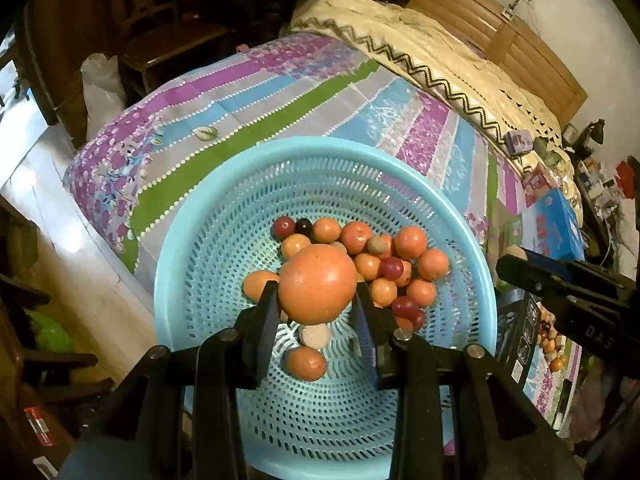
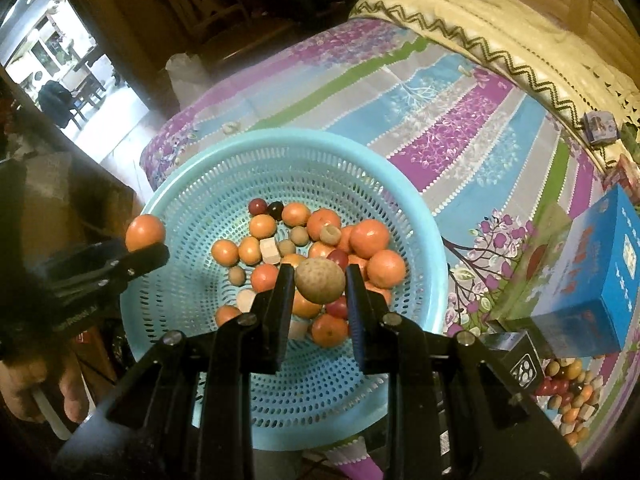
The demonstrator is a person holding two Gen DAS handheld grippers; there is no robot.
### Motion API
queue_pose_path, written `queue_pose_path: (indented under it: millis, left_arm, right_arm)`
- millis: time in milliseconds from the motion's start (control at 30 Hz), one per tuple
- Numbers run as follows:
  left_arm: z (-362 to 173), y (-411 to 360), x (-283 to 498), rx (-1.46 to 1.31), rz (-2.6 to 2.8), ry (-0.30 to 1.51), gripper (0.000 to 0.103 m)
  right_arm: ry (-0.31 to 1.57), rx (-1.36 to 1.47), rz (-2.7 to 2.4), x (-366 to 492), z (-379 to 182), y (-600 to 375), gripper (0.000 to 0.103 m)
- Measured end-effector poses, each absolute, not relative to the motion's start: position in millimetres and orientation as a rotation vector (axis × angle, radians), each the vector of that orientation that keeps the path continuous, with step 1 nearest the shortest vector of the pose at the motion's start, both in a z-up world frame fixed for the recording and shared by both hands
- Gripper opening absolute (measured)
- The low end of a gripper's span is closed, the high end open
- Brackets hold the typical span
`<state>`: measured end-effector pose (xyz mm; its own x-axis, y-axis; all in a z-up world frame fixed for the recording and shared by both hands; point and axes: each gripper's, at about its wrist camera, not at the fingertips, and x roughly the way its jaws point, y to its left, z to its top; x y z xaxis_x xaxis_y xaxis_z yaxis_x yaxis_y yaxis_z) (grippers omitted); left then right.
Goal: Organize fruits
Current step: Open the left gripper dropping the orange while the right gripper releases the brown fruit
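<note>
A light blue perforated basket (image 1: 192,240) (image 2: 176,184) lies on a striped bedspread. It holds several small oranges (image 1: 410,242) (image 2: 370,239), dark red fruits (image 1: 391,267) and tan pieces. My left gripper (image 1: 317,300) is shut on an orange (image 1: 317,284) above the basket; it also shows in the right wrist view (image 2: 145,233) at the basket's left rim. My right gripper (image 2: 319,280) is shut on a tan, rough-skinned round fruit (image 2: 320,281) above the basket's middle. The right gripper's body shows at the right of the left wrist view (image 1: 560,284).
A blue box (image 2: 600,280) (image 1: 554,224) and a dark box (image 1: 516,332) stand right of the basket. Beyond them lies a heap of more small fruits (image 2: 568,396) (image 1: 550,340). A cream quilt (image 1: 420,40) and wooden headboard lie at the far side. The floor is to the left.
</note>
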<state>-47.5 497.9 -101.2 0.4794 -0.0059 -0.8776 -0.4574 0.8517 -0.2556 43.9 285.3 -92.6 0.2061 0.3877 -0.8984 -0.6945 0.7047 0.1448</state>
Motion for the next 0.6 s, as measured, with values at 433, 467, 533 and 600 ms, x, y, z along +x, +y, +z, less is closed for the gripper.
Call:
queue_pose_path:
  millis: [433,467,533,600]
  left_arm:
    - [-109.1,499.1,-43.2,-0.507,0.282,1.062,0.037]
    - [-109.5,499.2,-43.3,-0.508,0.282,1.063,0.037]
    - [-110.4,499.4,-42.7,-0.51,0.282,1.064,0.037]
    - [-110.3,499.5,-42.8,-0.509,0.282,1.064,0.037]
  right_arm:
    - [1.133,-0.323,0.776,47.0,-92.0,290.6,0.026]
    - [1.133,-0.324,0.776,46.8,-92.1,290.8,0.026]
    - [1.135,-0.327,0.778,46.7,-93.5,291.2,0.026]
    - [1.136,-0.325,0.777,47.0,-93.9,291.6,0.026]
